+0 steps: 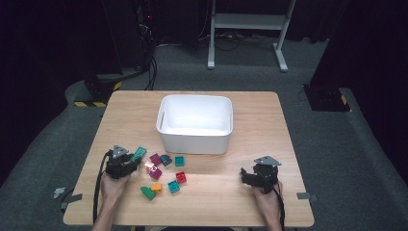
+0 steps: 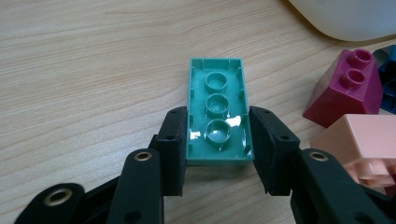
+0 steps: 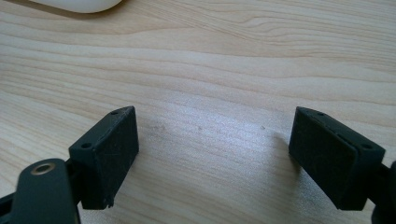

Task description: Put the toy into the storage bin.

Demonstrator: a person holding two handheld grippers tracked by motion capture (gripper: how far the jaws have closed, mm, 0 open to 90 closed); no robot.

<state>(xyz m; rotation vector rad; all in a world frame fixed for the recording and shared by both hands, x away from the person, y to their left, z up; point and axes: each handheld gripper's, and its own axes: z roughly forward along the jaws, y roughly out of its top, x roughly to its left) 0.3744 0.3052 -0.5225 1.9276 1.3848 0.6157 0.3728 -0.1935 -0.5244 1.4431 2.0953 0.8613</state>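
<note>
The left gripper point(image 2: 218, 144) is clamped on a long teal brick point(image 2: 217, 112) of glossy plastic, its two matte black jaws pressing the brick's long sides while its hollow underside, with three round sockets in a row, faces the camera. In the high view the same teal brick point(image 1: 138, 154) sticks out ahead of the left gripper point(image 1: 129, 161) at the near left part of the tabletop point(image 1: 260, 120), a pale wood-grain board with rounded corners. Just beside it lie more smooth plastic bricks: a magenta brick point(image 2: 345, 88) with a sloped face and two round studs on top, and a pink brick point(image 2: 362, 147) close to the right-hand jaw. Behind them stands a white bin point(image 1: 195, 123), a rounded rectangular tub with plain walls. The left hand point(image 1: 113, 185) grips its tool from behind, forearm coming in from the near edge. The right gripper point(image 1: 248, 174) rests low over bare wood at the near right, well apart from the bricks, its jaws spread wide with nothing between them; the right hand point(image 1: 267, 195) holds it pointing left.
</note>
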